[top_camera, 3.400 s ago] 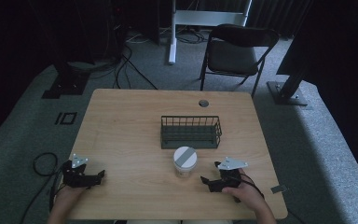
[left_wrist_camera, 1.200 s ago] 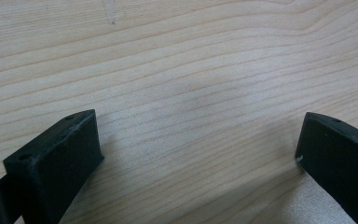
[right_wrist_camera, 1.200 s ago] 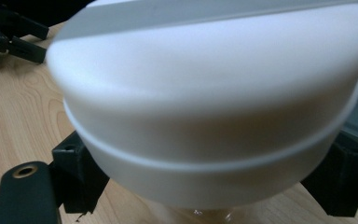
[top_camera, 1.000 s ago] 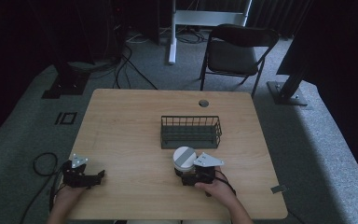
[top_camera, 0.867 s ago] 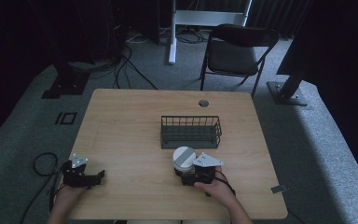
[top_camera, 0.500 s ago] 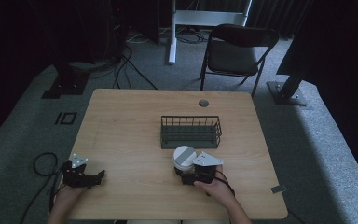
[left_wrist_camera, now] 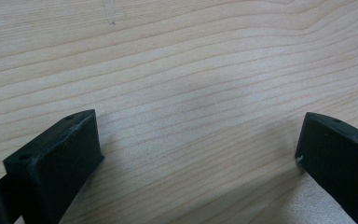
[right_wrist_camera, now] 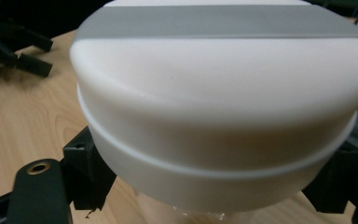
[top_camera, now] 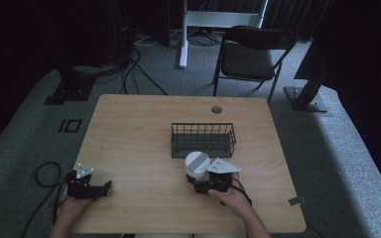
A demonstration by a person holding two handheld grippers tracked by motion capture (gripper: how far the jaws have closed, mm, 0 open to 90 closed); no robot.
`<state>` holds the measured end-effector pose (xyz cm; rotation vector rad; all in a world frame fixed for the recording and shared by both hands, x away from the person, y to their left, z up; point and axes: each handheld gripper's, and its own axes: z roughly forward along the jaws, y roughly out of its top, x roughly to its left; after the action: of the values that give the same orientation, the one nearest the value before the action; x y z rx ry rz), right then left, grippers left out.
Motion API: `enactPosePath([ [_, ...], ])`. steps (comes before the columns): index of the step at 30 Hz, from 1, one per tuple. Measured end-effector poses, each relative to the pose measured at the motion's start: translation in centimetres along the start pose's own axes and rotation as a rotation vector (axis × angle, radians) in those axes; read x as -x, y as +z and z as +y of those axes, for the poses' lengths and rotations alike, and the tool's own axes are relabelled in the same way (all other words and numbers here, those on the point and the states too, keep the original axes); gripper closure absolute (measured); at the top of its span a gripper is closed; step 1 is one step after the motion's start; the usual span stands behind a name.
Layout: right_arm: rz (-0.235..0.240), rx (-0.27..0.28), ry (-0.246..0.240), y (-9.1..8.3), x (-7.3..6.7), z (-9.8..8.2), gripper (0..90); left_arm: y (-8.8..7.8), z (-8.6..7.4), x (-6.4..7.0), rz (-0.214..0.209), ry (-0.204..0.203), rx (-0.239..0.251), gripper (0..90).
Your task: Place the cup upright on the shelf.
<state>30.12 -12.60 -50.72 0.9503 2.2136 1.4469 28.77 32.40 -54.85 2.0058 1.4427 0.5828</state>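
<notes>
A jar with a white lid and a grey top (top_camera: 197, 162) stands just in front of the wire basket (top_camera: 203, 126). My right gripper (top_camera: 197, 178) reaches it from the near side, its jaws closed on the jar's body under the lid rim. In the right gripper view the jar (right_wrist_camera: 219, 107) is very close, and the right gripper (right_wrist_camera: 214, 186) has one black jaw on each side below the lid. My left gripper (top_camera: 106, 187) rests at the table's near left corner. In the left gripper view it (left_wrist_camera: 198, 154) is open, with bare wood between the jaws.
The wooden table (top_camera: 129, 134) has a round cable hole (top_camera: 217, 109) near its far edge. A dark folding chair (top_camera: 253, 54) stands beyond the table. Cables lie on the floor at the left (top_camera: 44, 173). The dark wire basket holds nothing.
My right gripper moved left from the near right of the table to the jar and closed around it. Over the last second the jar crept slightly away from me. The left gripper stayed put.
</notes>
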Motion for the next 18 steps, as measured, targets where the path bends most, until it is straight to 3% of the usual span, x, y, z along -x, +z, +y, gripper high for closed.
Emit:
enactPosePath([
  [6, 0.007, 0.015, -0.016, -0.4, -0.1, 1.2, 18.2, 0.0, 0.0, 0.0, 0.004, -0.002, -0.001, 0.1],
  [18, -0.037, 0.064, -0.043, -1.0, 0.2, 3.8, 18.2, 0.0, 0.0, 0.0, 0.004, -0.002, -0.001, 0.1],
])
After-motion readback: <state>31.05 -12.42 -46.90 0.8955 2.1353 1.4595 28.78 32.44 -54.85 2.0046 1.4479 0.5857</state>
